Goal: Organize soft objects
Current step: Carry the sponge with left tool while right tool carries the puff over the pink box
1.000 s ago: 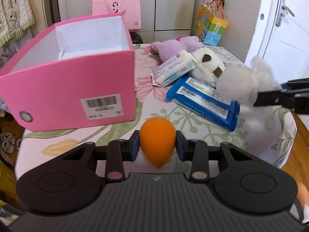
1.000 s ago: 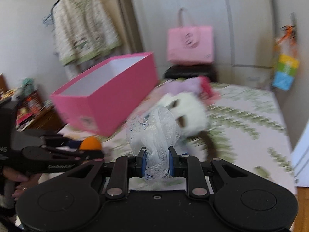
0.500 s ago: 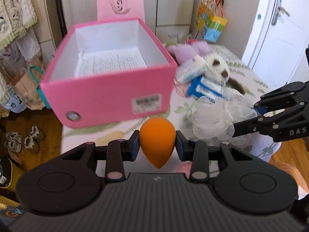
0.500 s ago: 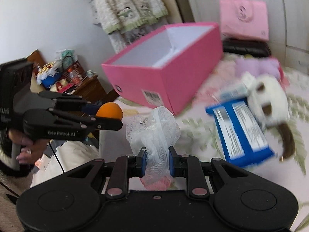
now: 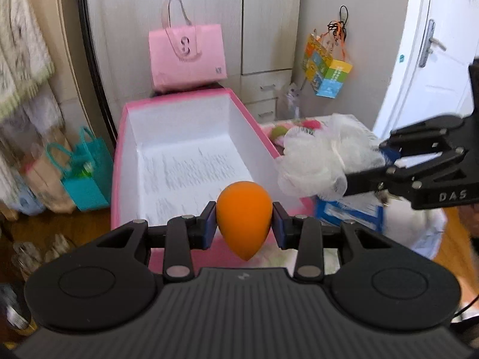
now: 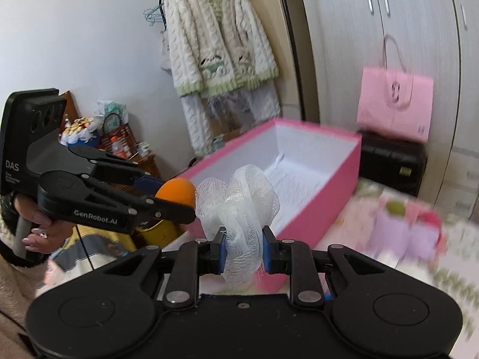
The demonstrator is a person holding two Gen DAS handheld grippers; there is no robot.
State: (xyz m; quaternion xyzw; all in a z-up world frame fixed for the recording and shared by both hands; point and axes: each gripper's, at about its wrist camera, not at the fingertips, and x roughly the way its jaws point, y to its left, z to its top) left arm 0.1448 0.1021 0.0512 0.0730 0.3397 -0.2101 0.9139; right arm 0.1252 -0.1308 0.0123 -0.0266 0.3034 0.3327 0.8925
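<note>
My left gripper is shut on an orange egg-shaped sponge, held over the near end of the open pink box, whose white inside is bare. My right gripper is shut on a white mesh bath pouf and hovers just short of the pink box. In the left wrist view the pouf hangs at the box's right rim. In the right wrist view the left gripper with the sponge sits close on the left.
A blue wipes pack and purple plush toys lie on the floral table right of the box. A pink bag stands behind it. Teal bags sit on the floor at left. A person's hand grips the left handle.
Both grippers have risen and moved toward the pink box. The sponge now hangs above the box's near edge, and the pouf has come up beside its right rim.
</note>
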